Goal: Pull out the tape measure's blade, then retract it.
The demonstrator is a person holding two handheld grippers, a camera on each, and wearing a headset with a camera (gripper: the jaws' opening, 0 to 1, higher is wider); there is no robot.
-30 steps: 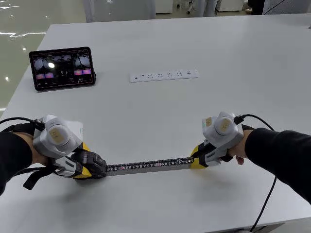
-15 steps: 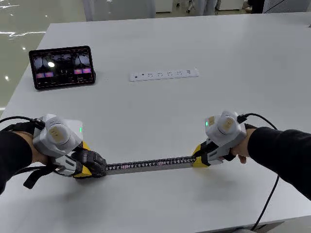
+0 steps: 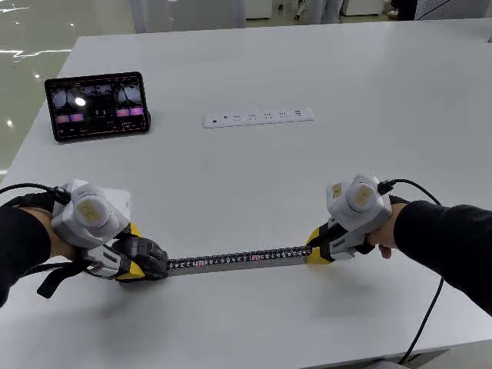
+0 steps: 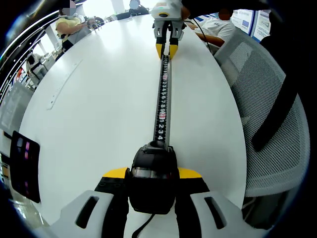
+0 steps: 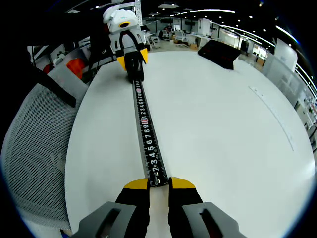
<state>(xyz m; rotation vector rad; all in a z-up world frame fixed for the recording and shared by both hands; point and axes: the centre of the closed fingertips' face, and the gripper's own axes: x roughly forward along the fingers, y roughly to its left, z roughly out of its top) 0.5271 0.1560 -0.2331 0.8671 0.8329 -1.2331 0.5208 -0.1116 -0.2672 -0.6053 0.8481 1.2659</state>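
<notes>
Evidently the pulling-out step is in hand, and by the look of it near its end. The tape measure (image 3: 147,258) sits near the front-left corner of the tabletop (image 3: 307,69), clamped across its black body between the yellow-tipped jaws of the left gripper (image 3: 137,255). From it the blade (image 3: 238,260) runs flat and straight along the front edge to the right gripper (image 3: 315,250). The right gripper view shows that gripper's jaws drawn almost together on the blade's free end, so I take it as pinched there. A fair length of numbered blade lies drawn out on the tabletop between the two grippers. Farther back, well apart from the work, a tablet (image 3: 98,105) lies toward the left edge and a power strip (image 3: 259,118) nearer the middle. The next move, as I judge it, is the retraction. The left gripper should keep its clamp on the body so the body does not slide. The right one should walk the pinched end back toward the mouth in line with the blade rather than let go outright, since a sprung blade may whip or kink.
</notes>
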